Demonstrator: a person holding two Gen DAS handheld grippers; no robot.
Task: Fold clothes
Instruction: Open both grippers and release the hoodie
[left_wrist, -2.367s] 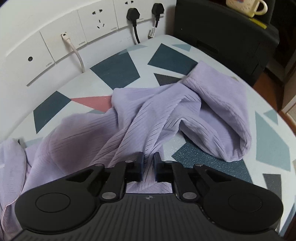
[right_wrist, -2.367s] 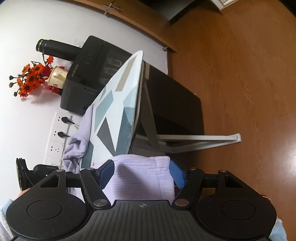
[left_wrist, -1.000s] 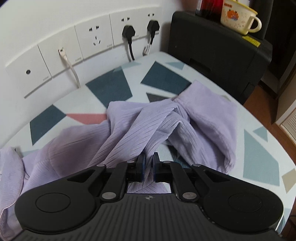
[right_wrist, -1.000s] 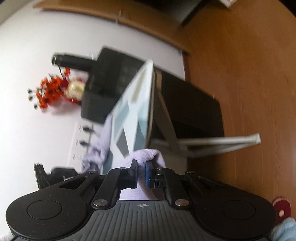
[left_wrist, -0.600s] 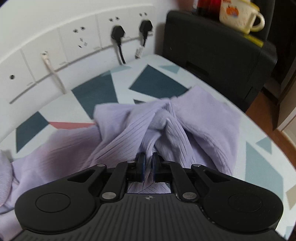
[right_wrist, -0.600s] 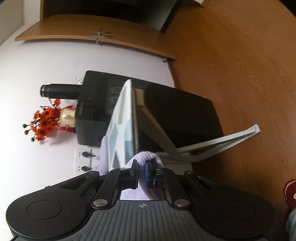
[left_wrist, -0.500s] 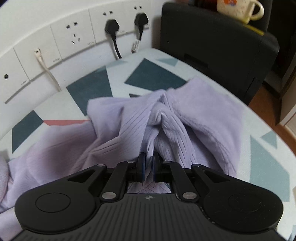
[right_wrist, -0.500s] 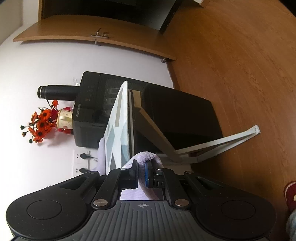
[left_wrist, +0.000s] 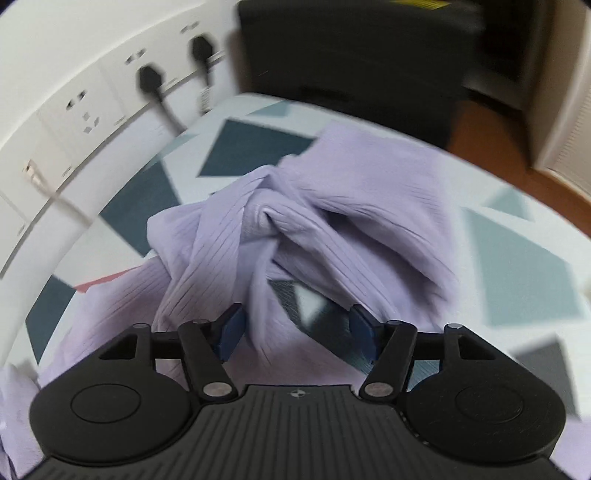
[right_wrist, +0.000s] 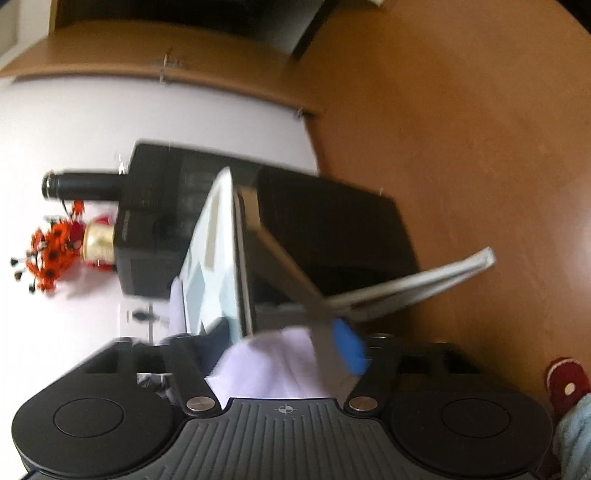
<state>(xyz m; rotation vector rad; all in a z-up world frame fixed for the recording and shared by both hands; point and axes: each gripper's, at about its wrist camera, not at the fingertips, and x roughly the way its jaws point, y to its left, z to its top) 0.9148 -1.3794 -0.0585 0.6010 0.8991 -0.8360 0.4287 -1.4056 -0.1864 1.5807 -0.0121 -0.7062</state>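
Note:
A lilac ribbed garment (left_wrist: 332, 236) lies bunched and twisted on the patterned table (left_wrist: 255, 147). My left gripper (left_wrist: 297, 330) hovers over its near part. Its jaws are opening: the blue pads (left_wrist: 231, 328) stand wide apart, and a loose fold of the cloth runs between them without being pressed. In the rolled right wrist view the table (right_wrist: 221, 258) shows edge-on. A lilac end of the garment (right_wrist: 269, 365) hangs off that edge, between the jaws of my right gripper (right_wrist: 280, 350). These jaws are opening too, and one blue pad (right_wrist: 349, 345) shows beside the cloth.
Wall sockets with two black plugs (left_wrist: 149, 79) run behind the table. A black appliance (left_wrist: 351, 51) stands at its far end, with orange flowers (right_wrist: 48, 254) beside it. Wooden floor (right_wrist: 461, 147) lies below the edge. A pale blue sleeve (right_wrist: 572, 435) shows at lower right.
Both grippers were shut on lilac cloth half a second ago; now both sets of jaws stand apart and the cloth lies loose. The garment has bunched closer together on the table.

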